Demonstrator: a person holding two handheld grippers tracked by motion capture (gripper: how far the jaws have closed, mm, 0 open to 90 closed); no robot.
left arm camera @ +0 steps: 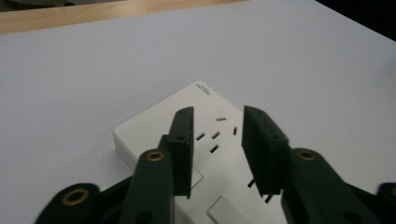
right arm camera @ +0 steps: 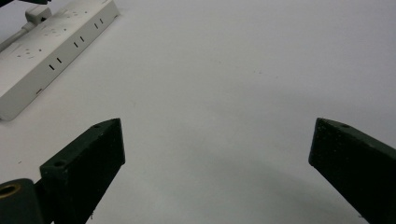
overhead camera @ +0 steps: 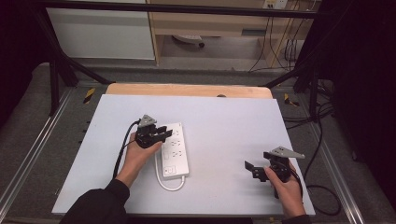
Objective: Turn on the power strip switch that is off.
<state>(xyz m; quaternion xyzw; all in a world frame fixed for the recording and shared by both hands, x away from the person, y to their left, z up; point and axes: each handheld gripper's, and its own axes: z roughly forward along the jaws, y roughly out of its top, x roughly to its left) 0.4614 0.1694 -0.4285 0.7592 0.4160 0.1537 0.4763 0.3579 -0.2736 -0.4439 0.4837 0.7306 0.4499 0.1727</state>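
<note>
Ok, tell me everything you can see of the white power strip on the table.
The white rectangular plastic power strip lies flat on the pale grey table top, left of centre, its long side running away from the person. Its top face carries several groups of socket slots, a rocker switch near the left gripper and small print at the far end. A white cable loops out of the near end. The left gripper is above it with its fingers apart and nothing between them.
</note>
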